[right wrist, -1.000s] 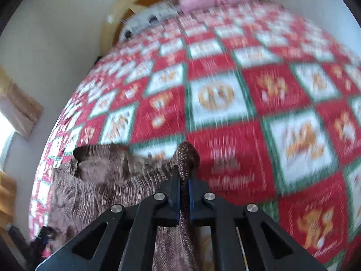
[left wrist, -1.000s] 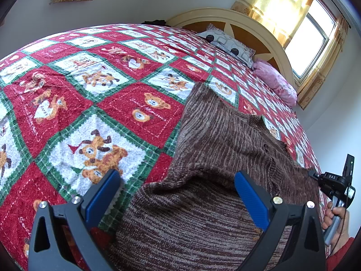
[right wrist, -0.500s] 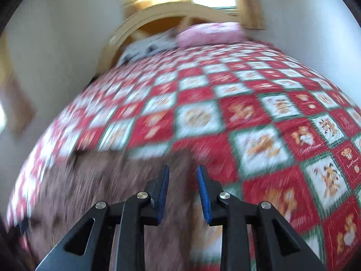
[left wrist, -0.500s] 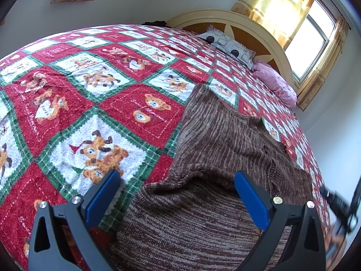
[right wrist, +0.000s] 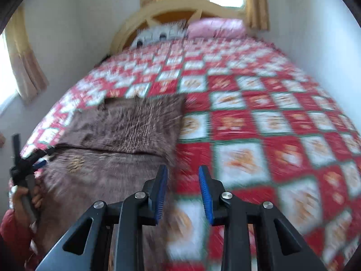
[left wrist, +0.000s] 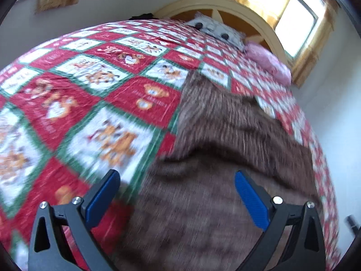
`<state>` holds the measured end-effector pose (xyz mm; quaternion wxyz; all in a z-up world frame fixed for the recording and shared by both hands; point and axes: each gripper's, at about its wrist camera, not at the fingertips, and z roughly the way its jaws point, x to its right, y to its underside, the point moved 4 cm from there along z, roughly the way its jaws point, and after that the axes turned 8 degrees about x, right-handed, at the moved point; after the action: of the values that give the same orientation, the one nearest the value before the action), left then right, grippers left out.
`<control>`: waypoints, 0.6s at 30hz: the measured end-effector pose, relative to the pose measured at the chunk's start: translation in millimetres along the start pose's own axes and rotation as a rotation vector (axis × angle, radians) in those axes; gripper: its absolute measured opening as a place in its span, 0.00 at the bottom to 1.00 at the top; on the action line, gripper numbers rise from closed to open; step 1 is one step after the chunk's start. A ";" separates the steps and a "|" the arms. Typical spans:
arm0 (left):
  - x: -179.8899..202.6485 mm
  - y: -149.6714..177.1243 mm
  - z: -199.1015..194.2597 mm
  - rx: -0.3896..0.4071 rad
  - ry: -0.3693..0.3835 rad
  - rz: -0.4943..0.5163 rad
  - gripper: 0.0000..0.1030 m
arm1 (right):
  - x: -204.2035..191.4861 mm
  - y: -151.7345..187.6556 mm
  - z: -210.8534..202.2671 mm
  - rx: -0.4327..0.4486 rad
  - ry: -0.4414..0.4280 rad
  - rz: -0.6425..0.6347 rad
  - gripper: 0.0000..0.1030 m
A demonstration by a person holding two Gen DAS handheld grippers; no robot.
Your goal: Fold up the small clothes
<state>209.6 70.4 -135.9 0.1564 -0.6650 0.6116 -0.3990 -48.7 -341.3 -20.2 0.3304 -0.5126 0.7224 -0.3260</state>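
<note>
A brown knitted sweater (left wrist: 225,158) lies on the bed, one part folded over the body; it also shows in the right wrist view (right wrist: 126,135). My left gripper (left wrist: 176,194) is open wide and empty, over the sweater's near left edge. My right gripper (right wrist: 183,187) is open and empty, above the sweater's right edge where it meets the quilt. The left gripper (right wrist: 38,158) and the hand holding it show at the left edge of the right wrist view. Both views are motion-blurred.
The bed is covered by a red, white and green teddy-bear quilt (right wrist: 270,124). A white pillow (right wrist: 158,33) and a pink pillow (right wrist: 216,27) lie at the curved headboard (left wrist: 225,6). Walls and curtained windows surround the bed.
My right gripper has let go of the sweater sleeve it was pinching, opened, and drawn back. The left gripper stayed open and shifted slightly.
</note>
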 end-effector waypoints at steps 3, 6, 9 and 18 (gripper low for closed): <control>-5.3 20.8 -32.3 -0.028 0.077 0.044 1.00 | 24.9 11.8 -76.8 0.060 -0.018 0.018 0.39; -12.8 42.4 -65.9 -0.050 0.136 0.084 1.00 | 26.7 31.9 -130.3 0.057 -0.082 -0.018 0.55; -16.7 60.9 -94.5 -0.077 0.169 0.143 1.00 | 11.7 54.8 -154.5 0.050 -0.172 -0.026 0.55; -46.7 95.6 -145.9 -0.138 0.223 0.139 1.00 | -45.9 112.4 -99.9 -0.081 -0.257 -0.008 0.55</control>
<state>41.5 135.7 -126.0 0.0686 -0.5817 0.6956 -0.4160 -177.1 -254.8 -47.8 0.3978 -0.5660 0.6847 -0.2296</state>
